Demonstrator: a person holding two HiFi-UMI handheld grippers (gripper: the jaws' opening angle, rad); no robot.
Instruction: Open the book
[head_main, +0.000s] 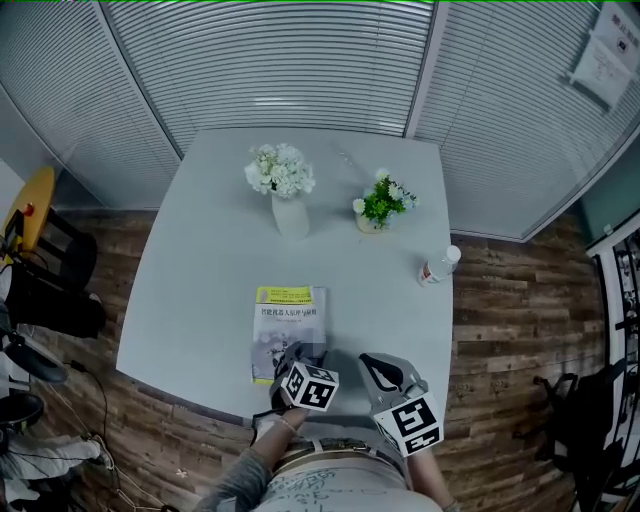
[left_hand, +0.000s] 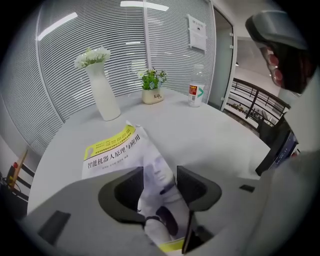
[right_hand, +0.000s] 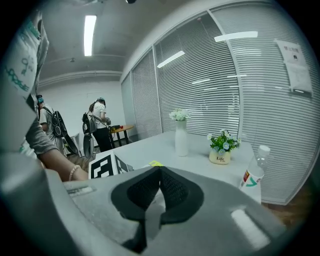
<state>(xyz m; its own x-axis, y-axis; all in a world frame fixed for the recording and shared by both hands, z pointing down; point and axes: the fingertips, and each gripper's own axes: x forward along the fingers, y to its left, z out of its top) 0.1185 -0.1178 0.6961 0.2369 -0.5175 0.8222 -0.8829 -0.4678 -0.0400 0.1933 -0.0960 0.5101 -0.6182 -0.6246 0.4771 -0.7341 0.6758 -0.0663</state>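
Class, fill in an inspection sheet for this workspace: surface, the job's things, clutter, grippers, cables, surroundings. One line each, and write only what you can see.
Surface: pale grey table, flat and level.
Job's things: book with a yellow band across its cover, near the front edge, not opened out.
Clutter: white vase of white flowers, small potted plant, plastic bottle by the right edge; all apart from the book.
Grippers: left hand-held gripper at the book's near end, jaws apart, cover showing between them; right hand-held gripper jaws together, empty.
Cables: thin cables on the floor left of the table; none on the table.
Surroundings: slatted blinds, wood floor, people standing far off.
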